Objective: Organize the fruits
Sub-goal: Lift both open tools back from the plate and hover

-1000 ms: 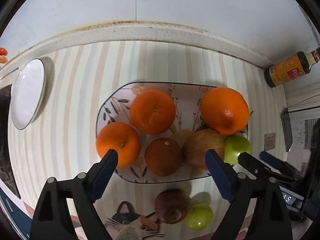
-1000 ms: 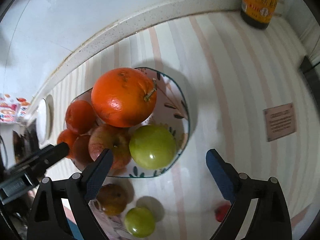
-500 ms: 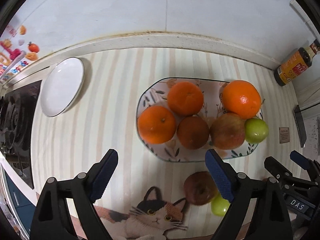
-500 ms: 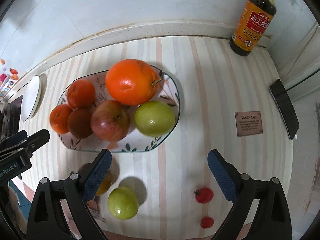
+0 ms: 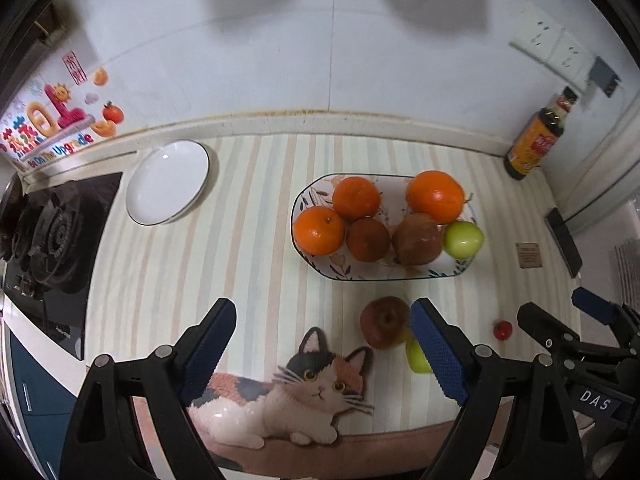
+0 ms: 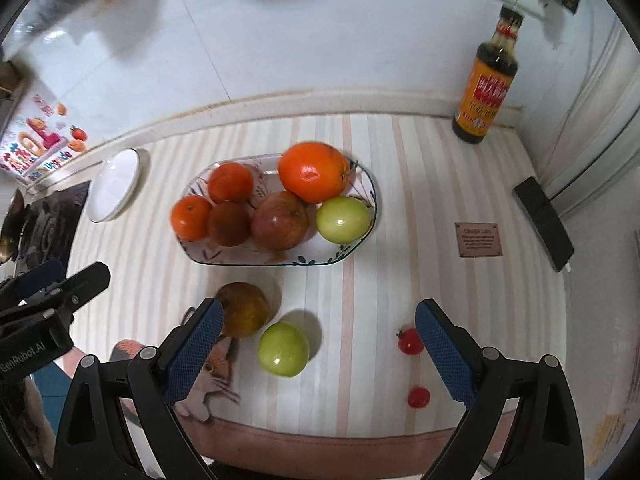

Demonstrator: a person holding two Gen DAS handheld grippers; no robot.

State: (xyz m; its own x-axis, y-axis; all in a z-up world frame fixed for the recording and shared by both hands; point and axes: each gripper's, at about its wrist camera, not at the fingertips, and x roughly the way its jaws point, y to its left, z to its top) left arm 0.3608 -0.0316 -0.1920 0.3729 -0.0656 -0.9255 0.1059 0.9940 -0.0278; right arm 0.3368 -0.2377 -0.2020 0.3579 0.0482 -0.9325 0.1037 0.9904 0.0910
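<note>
A patterned oval dish [image 5: 360,274] [image 6: 256,259] on the striped mat holds three oranges, a brown fruit, a red apple [image 6: 280,221] and a green apple [image 6: 343,219]. In front of it on the mat lie a reddish-brown apple [image 5: 384,322] [image 6: 243,309], a green apple [image 6: 283,349] [image 5: 416,357] and two cherry tomatoes [image 6: 410,341] [image 6: 418,397]. My left gripper [image 5: 322,344] is open and empty above the cat picture. My right gripper [image 6: 318,354] is open and empty, its jaws standing either side of the loose green apple, above it.
A white plate [image 5: 167,182] lies at the back left beside a black stove [image 5: 52,240]. A sauce bottle [image 6: 486,88] stands at the back right against the wall. A black phone [image 6: 543,224] and a small brown label [image 6: 479,239] lie at the right.
Both grippers have pulled back and risen away from the dish, so much more of the counter shows. No fruit has moved. Both stay open.
</note>
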